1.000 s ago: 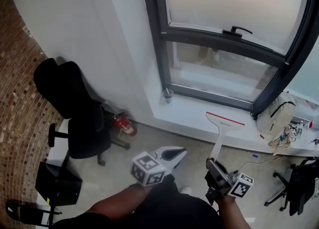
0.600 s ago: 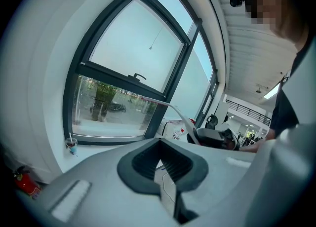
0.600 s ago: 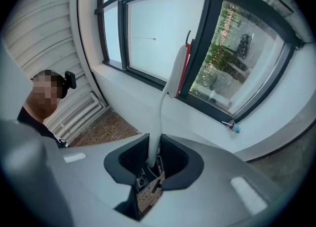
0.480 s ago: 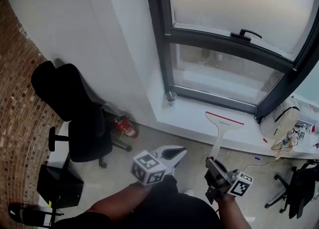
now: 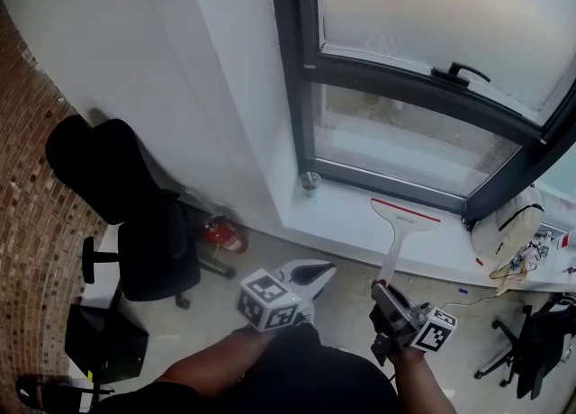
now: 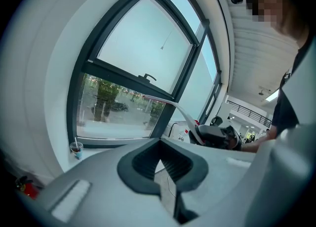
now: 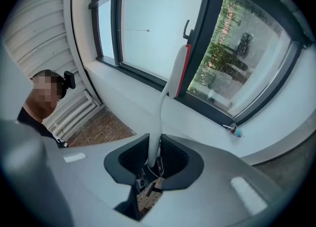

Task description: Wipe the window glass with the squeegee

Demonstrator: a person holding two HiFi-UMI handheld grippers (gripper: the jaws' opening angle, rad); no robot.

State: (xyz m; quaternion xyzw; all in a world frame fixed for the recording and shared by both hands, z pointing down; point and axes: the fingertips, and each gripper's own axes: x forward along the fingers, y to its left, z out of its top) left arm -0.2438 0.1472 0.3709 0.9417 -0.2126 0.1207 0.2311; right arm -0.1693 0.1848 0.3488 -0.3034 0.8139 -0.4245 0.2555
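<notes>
Dark grey metal frames the window [image 5: 299,70] that fills the space ahead of and above both claws, with frosted window glass [image 5: 405,7] in the upper pane and a clearer lower pane [image 5: 405,144] showing trees and a street outside. A white wall [image 5: 180,70] stands ahead and to the left of the left claw, and brickwork [image 5: 27,214] lies further left again. Below the frame, just beyond the right claw, a white sill [image 5: 337,214] runs across. Well to the left of the left claw we see a black office chair [image 5: 135,223]. The right claw [image 5: 385,300] is closed tight on the lower end of the white squeegee [image 5: 396,237] handle. In the right gripper view the handle rises from between the jaws and curves up to a red-edged blade [image 7: 183,70], which is held in front of the frame, apart from the glass. The left claw [image 5: 317,273] sits just left of the right one, lower than the sill, its jaws drawn together with nothing between them, as the left gripper view [image 6: 163,164] shows. A pale bag [image 5: 506,228] rests on the sill to the right of the right claw. A red fire extinguisher [image 5: 223,234] lies on the floor ahead and to the left of the left claw. A small cup [image 5: 310,181] stands on the sill's left end, near the frame's corner.
</notes>
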